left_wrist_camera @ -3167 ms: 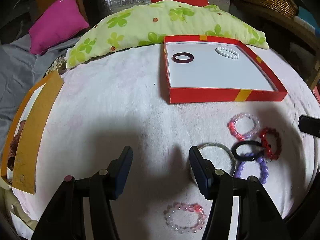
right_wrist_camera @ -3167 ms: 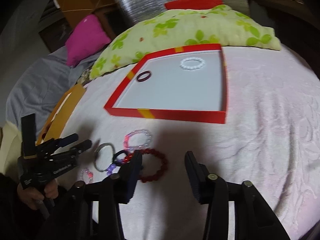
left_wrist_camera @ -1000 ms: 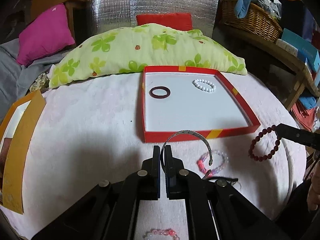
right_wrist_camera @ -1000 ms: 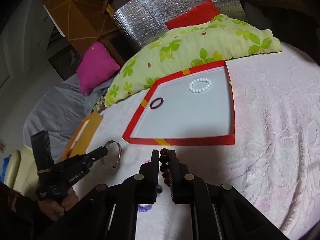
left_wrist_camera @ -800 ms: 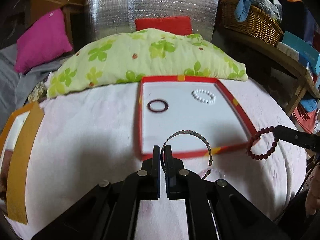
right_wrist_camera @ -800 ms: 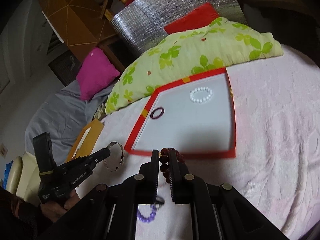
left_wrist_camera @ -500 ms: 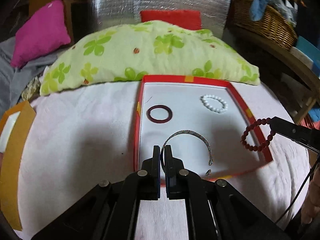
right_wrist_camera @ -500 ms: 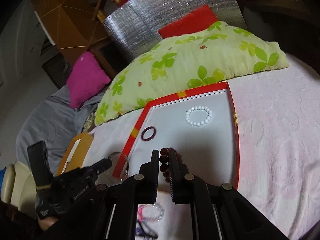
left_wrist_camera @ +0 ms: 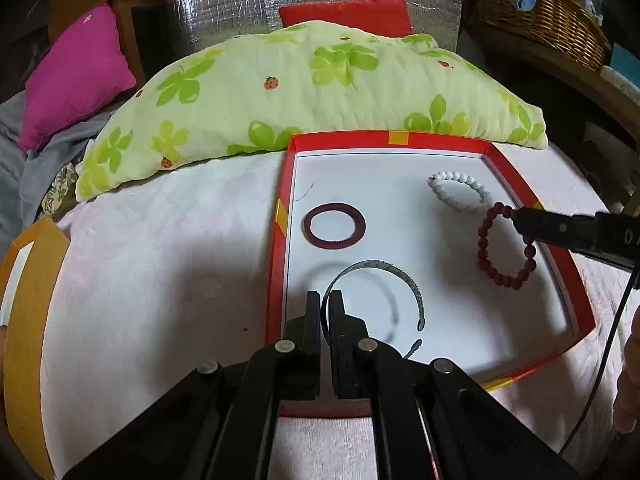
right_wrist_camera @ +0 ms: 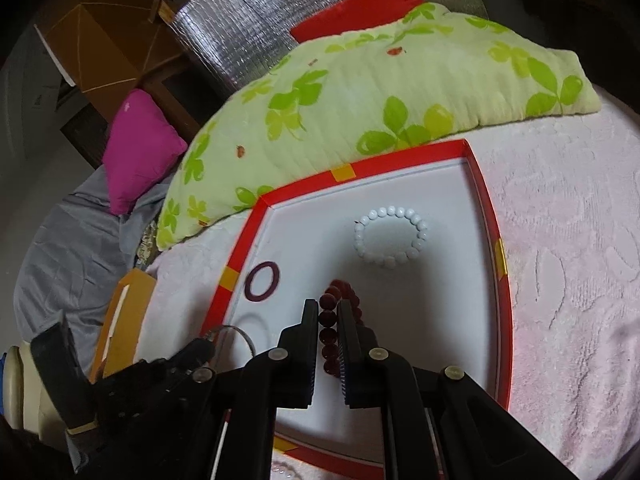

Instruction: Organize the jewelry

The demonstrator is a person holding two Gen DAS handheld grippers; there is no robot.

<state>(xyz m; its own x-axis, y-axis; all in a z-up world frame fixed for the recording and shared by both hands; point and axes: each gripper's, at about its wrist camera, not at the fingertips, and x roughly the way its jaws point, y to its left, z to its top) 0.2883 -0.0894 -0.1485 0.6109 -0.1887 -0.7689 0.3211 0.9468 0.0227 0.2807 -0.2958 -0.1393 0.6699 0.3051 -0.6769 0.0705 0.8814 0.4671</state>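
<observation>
- The silver bangle (left_wrist_camera: 376,280) hangs pinched in the left gripper (left_wrist_camera: 325,300), jaws clamped tight on its thin band, and now it's over the white floor of the red tray (left_wrist_camera: 280,216) — a second ago it was short of the tray's near rim.
- The dark red bead bracelet (left_wrist_camera: 505,246) dangles from the right gripper (right_wrist_camera: 329,312), jaws narrow and squeezing the beads; it has crossed from outside the tray's right edge to over the tray's right half.
- It hangs just beside the white bead bracelet (right_wrist_camera: 391,237), which lies flat in the tray's far right part, unmoved.
- The maroon ring (left_wrist_camera: 334,225) lies flat in the tray's left part, same spot as before, just beyond the bangle.
- Both bracelets' shadows fall on the tray floor.
- The tray sits on the pale pink bedspread (left_wrist_camera: 160,264), against the green clover-print pillow (left_wrist_camera: 304,88).
- The loose bracelets seen on the bedspread earlier have mostly slipped out of the frame.
</observation>
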